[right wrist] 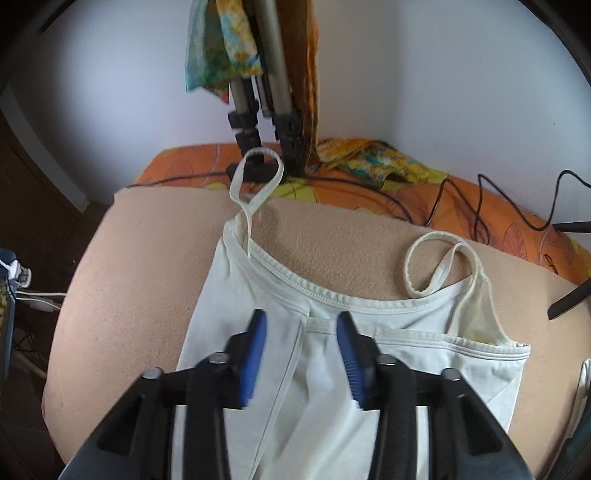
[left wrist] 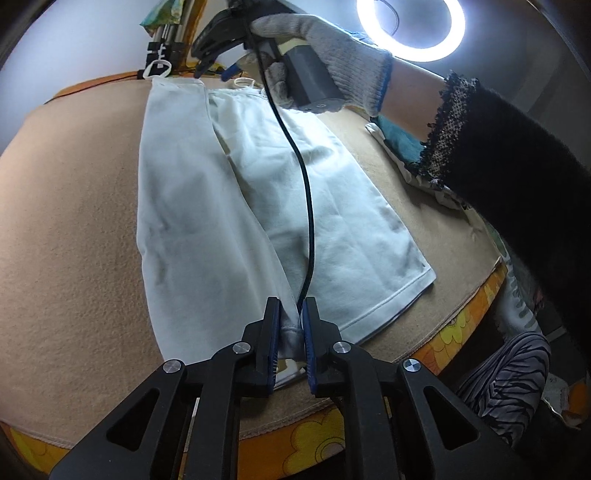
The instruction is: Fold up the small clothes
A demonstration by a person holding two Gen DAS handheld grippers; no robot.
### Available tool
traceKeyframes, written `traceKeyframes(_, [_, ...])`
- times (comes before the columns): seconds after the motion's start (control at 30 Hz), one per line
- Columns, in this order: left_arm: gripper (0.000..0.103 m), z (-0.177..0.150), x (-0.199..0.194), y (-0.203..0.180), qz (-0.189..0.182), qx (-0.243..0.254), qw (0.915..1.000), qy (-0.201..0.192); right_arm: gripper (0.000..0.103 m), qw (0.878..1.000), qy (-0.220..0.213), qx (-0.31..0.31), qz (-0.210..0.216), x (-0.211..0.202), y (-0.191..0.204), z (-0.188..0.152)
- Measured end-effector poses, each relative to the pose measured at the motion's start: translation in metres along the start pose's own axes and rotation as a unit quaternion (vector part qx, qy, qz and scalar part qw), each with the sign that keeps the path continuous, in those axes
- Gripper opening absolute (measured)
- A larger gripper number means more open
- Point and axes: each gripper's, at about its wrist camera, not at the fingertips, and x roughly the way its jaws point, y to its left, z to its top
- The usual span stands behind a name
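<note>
A white strappy top (left wrist: 332, 206) lies flat on a tan blanket (left wrist: 74, 221), its left side folded over toward the middle. My left gripper (left wrist: 291, 325) is shut on a bunched bit of the hem at the near end of that fold. At the far end, a gloved hand (left wrist: 332, 55) holds my right gripper (left wrist: 216, 72) over the neckline. In the right wrist view, the right gripper (right wrist: 301, 315) stands open just above the top (right wrist: 424, 369). The folded edge runs between its blue pads (right wrist: 255, 354) without touching them. Two shoulder straps (right wrist: 258, 173) (right wrist: 436, 266) loop out onto the blanket (right wrist: 129, 277).
A black cable (left wrist: 306, 192) hangs from the right gripper across the top. Tripod legs (right wrist: 258, 110) and loose cables (right wrist: 480, 206) sit on an orange flowered sheet (right wrist: 177, 162) beyond the blanket. Other clothes (left wrist: 399, 140) lie at the right under a dark sleeve (left wrist: 517, 166). A ring light (left wrist: 410, 29) glows above.
</note>
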Motion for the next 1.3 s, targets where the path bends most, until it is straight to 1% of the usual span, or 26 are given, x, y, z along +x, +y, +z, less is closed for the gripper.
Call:
traceKeyframes(0.17, [0.011,0.003,-0.01,-0.008,-0.002,0.01,0.9998,-0.016,0.043,0.999,-0.035,0.014,0.023,-0.042,-0.019,-0.009])
traceKeyframes(0.33, [0.011,0.007,-0.018,-0.022,0.002,0.025,0.9989,-0.04,0.045,0.996,-0.071,0.021,0.043,-0.094,-0.042,-0.03])
traceKeyframes(0.43, [0.011,0.01,-0.017,-0.03,0.001,0.032,0.9984,-0.048,0.046,0.995,-0.084,0.024,0.048,-0.12,-0.057,-0.045])
traceKeyframes(0.53, [0.011,0.013,-0.014,-0.04,-0.001,0.043,0.9977,-0.052,0.046,0.994,-0.093,0.029,0.044,-0.141,-0.075,-0.058])
traceKeyframes(0.7, [0.011,0.014,0.002,-0.065,-0.014,0.069,0.9966,-0.043,0.046,0.993,-0.109,0.042,0.029,-0.169,-0.109,-0.078])
traceKeyframes(0.83, [0.011,0.016,0.022,-0.089,-0.025,0.086,0.9956,-0.027,0.046,0.992,-0.111,0.044,0.026,-0.186,-0.135,-0.094])
traceKeyframes(0.93, [0.011,0.015,0.038,-0.107,-0.028,0.106,0.9938,-0.014,0.047,0.992,-0.115,0.046,0.023,-0.198,-0.154,-0.106])
traceKeyframes(1.0, [0.021,0.013,0.047,-0.119,-0.029,0.12,0.9924,-0.007,0.05,0.992,-0.117,0.049,0.019,-0.206,-0.168,-0.112])
traceKeyframes(1.07, [0.049,0.01,0.056,-0.13,-0.029,0.129,0.9913,-0.001,0.051,0.991,-0.119,0.052,0.015,-0.211,-0.181,-0.117])
traceKeyframes(1.13, [0.05,0.008,0.064,-0.142,-0.029,0.144,0.9892,0.004,0.051,0.992,-0.117,0.054,0.011,-0.211,-0.19,-0.12])
traceKeyframes(1.3, [0.05,0.006,0.081,-0.165,-0.004,0.183,0.983,0.009,0.051,0.992,-0.111,0.063,0.022,-0.201,-0.207,-0.126])
